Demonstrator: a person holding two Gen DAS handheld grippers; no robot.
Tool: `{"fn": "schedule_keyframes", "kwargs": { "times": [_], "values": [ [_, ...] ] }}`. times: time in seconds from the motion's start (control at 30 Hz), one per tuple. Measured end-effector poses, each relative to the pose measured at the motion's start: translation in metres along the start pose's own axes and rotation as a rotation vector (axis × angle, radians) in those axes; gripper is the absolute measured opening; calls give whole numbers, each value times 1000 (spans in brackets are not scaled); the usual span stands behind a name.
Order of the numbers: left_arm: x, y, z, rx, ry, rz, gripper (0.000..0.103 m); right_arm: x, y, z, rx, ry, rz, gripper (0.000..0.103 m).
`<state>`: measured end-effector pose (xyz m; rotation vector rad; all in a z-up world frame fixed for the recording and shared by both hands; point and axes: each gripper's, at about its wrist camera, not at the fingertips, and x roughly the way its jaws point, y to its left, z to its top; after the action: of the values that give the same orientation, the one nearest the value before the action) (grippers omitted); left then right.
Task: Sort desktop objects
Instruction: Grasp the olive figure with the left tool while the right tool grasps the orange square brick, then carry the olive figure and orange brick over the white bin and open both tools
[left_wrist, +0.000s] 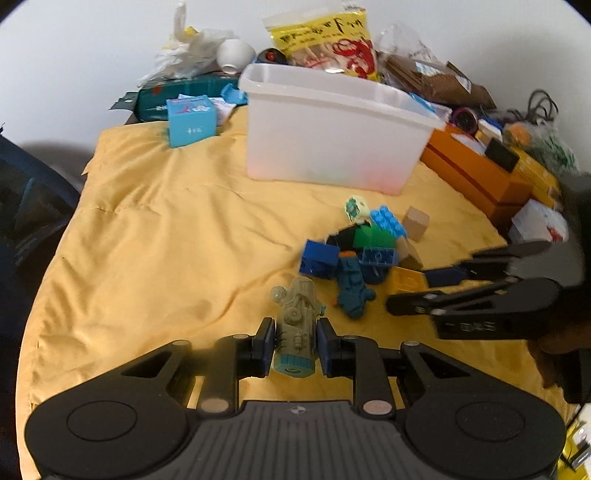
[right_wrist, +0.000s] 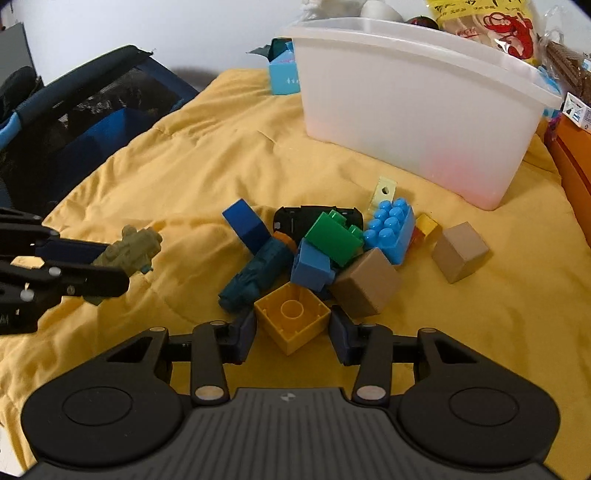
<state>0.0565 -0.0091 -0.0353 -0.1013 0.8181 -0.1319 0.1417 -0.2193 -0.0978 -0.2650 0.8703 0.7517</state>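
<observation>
My left gripper (left_wrist: 295, 345) is shut on an olive-green toy vehicle (left_wrist: 297, 325), held between both pads over the yellow cloth (left_wrist: 166, 240); the toy also shows in the right wrist view (right_wrist: 129, 251). My right gripper (right_wrist: 293, 334) is open, its pads on either side of a hollow yellow brick (right_wrist: 291, 317) at the near edge of a toy pile. The pile holds a teal toy figure (right_wrist: 255, 275), blue bricks (right_wrist: 391, 229), a green brick (right_wrist: 334, 236) and tan cubes (right_wrist: 369, 282). A white plastic bin (right_wrist: 413, 110) stands behind the pile.
A light blue box (left_wrist: 190, 120) sits at the cloth's far left. Orange boxes (left_wrist: 476, 173) and clutter line the right side. Snack bags (left_wrist: 328, 37) stand behind the bin. A dark bag (right_wrist: 85, 122) lies off the cloth's left edge.
</observation>
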Motion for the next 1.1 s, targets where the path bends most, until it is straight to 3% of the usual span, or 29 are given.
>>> {"fn": "schedule_keyframes", "kwargs": {
  "times": [0.27, 0.47, 0.63, 0.83, 1.1],
  "values": [
    [-15, 4, 53, -19, -94, -25, 27, -63, -24, 8, 132, -122, 6, 46],
    [-17, -2, 126, 23, -189, 0, 27, -104, -55, 55, 215, -269, -29, 46],
    [-9, -9, 179, 31, -212, -4, 27, -122, -81, 103, 219, -351, -69, 47],
    [14, -14, 223, 45, -183, 14, 27, -122, -106, 139, 244, -365, -74, 47],
    [34, -15, 265, 38, -156, 17, 27, -106, -131, 172, 270, -308, -77, 47]
  ]
}}
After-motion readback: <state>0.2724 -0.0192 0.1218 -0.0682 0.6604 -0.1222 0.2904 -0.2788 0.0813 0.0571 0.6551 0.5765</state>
